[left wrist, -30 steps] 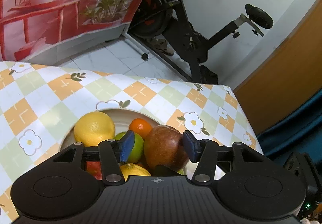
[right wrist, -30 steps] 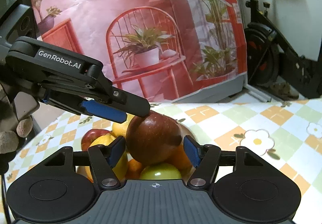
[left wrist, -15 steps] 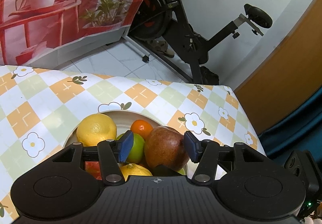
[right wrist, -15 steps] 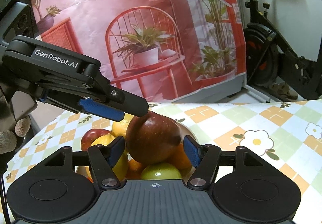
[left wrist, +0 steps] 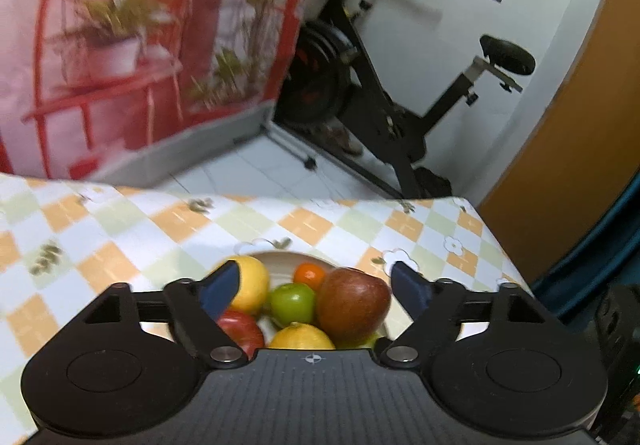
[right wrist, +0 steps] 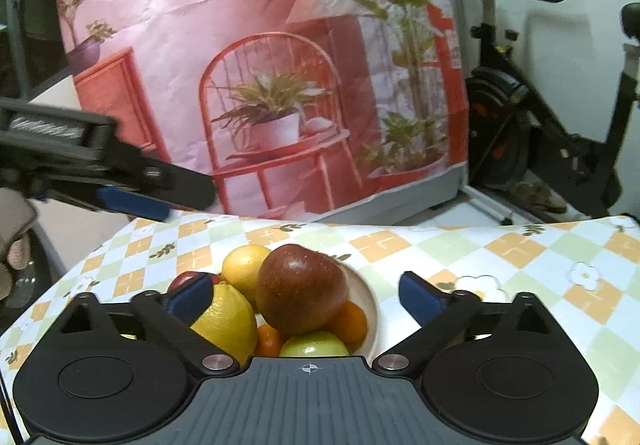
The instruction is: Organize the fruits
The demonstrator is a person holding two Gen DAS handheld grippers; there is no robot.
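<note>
A pale bowl [left wrist: 276,257] on the checked tablecloth holds a pile of fruit. A big dark red apple [left wrist: 354,305] rests on top, beside a green apple [left wrist: 292,301], a yellow citrus [left wrist: 250,281] and a small orange [left wrist: 310,275]. My left gripper [left wrist: 316,289] hangs above the pile, its jaws opening, pads clear of the red apple. In the right wrist view the red apple [right wrist: 302,293] lies between the opening jaws of my right gripper [right wrist: 306,299], untouched. A lemon [right wrist: 228,321] sits by it. The left gripper [right wrist: 160,197] hovers at upper left.
The checked tablecloth [right wrist: 520,253] spreads to the right of the bowl rim [right wrist: 370,301]. Beyond the table's far edge stand a pink printed backdrop [right wrist: 280,85] and an exercise bike [left wrist: 380,105]. A gloved hand [right wrist: 16,245] shows at the left edge.
Both grippers opened wide and let go of the big red apple, which now rests on the pile. Both rose and drew back; the left one lifted away from the fruit.
</note>
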